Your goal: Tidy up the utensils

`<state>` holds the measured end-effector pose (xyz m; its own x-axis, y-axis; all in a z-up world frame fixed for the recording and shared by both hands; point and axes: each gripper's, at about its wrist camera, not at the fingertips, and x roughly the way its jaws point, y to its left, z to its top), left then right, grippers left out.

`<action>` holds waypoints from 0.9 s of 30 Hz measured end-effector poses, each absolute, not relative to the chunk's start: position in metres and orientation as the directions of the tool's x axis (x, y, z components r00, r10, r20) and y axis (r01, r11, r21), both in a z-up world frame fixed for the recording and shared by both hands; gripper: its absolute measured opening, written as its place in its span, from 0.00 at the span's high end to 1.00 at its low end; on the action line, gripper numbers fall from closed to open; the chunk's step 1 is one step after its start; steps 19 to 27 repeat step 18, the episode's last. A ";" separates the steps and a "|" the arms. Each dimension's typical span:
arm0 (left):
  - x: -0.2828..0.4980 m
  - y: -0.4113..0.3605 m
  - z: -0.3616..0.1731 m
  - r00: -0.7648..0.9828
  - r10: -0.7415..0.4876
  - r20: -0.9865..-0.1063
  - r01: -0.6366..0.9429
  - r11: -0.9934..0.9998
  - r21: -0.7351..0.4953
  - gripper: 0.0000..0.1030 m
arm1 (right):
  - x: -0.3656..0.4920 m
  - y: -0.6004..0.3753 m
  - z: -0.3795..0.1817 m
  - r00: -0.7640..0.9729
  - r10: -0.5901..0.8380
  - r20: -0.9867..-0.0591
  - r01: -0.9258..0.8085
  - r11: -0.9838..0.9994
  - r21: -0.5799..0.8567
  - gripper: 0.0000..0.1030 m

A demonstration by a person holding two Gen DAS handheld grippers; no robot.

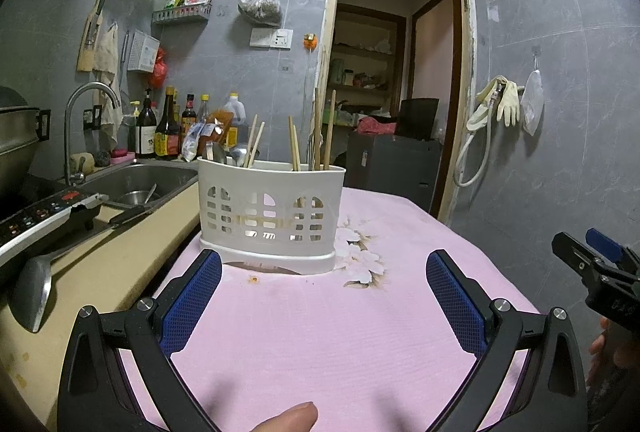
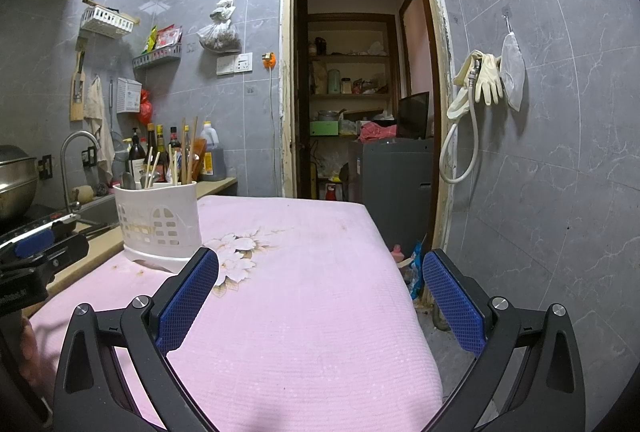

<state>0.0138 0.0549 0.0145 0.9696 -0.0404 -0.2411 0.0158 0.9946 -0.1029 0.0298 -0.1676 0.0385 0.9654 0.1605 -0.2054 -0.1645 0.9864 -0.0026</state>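
A pink cloth (image 1: 328,332) with a printed flower (image 1: 360,256) covers the table (image 2: 320,312). A white caddy (image 1: 272,216) stands upright on the cloth, just left of the flower. Near the caddy's base lies a small orange crumb (image 1: 253,278). Left of the caddy runs a beige counter (image 1: 100,272), a ladle (image 1: 34,292) lying on it.

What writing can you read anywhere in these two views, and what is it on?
None reads clearly.
Sauce bottles by the sink: labels too small.
Induction cooker panel: markings blurred.
White wall box: print too small.
Left tongs body: white lettering, cut off and blurred.
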 end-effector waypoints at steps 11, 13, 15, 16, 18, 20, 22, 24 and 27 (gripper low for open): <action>0.018 0.049 0.012 0.967 -0.043 -0.252 0.024 0.997 -0.076 0.03 | 0.030 -0.168 0.039 0.965 0.161 -0.207 -0.165 0.986 -0.002 0.00; 0.018 0.049 0.012 0.967 -0.045 -0.252 0.026 0.997 -0.076 0.03 | 0.030 -0.167 0.039 0.965 0.161 -0.208 -0.166 0.986 -0.002 0.00; 0.018 0.049 0.012 0.965 -0.054 -0.256 0.035 0.996 -0.081 0.03 | 0.030 -0.167 0.039 0.965 0.162 -0.207 -0.166 0.986 -0.002 0.00; 0.019 0.049 0.012 0.965 -0.057 -0.257 0.037 0.996 -0.083 0.03 | 0.030 -0.167 0.039 0.965 0.161 -0.207 -0.165 0.986 -0.003 0.00; 0.019 0.049 0.011 0.964 -0.059 -0.261 0.038 0.996 -0.085 0.03 | 0.030 -0.168 0.039 0.965 0.162 -0.208 -0.166 0.986 -0.002 0.00; 0.019 0.049 0.011 0.964 -0.059 -0.261 0.038 0.996 -0.085 0.03 | 0.030 -0.168 0.039 0.965 0.162 -0.208 -0.166 0.986 -0.002 0.00; 0.019 0.049 0.011 0.964 -0.059 -0.261 0.038 0.996 -0.085 0.03 | 0.030 -0.168 0.039 0.965 0.162 -0.208 -0.166 0.986 -0.002 0.00; 0.019 0.049 0.011 0.964 -0.059 -0.261 0.038 0.996 -0.085 0.03 | 0.030 -0.168 0.039 0.965 0.162 -0.208 -0.166 0.986 -0.002 0.00; 0.019 0.049 0.011 0.964 -0.059 -0.261 0.038 0.996 -0.085 0.03 | 0.030 -0.168 0.039 0.965 0.162 -0.208 -0.166 0.986 -0.002 0.00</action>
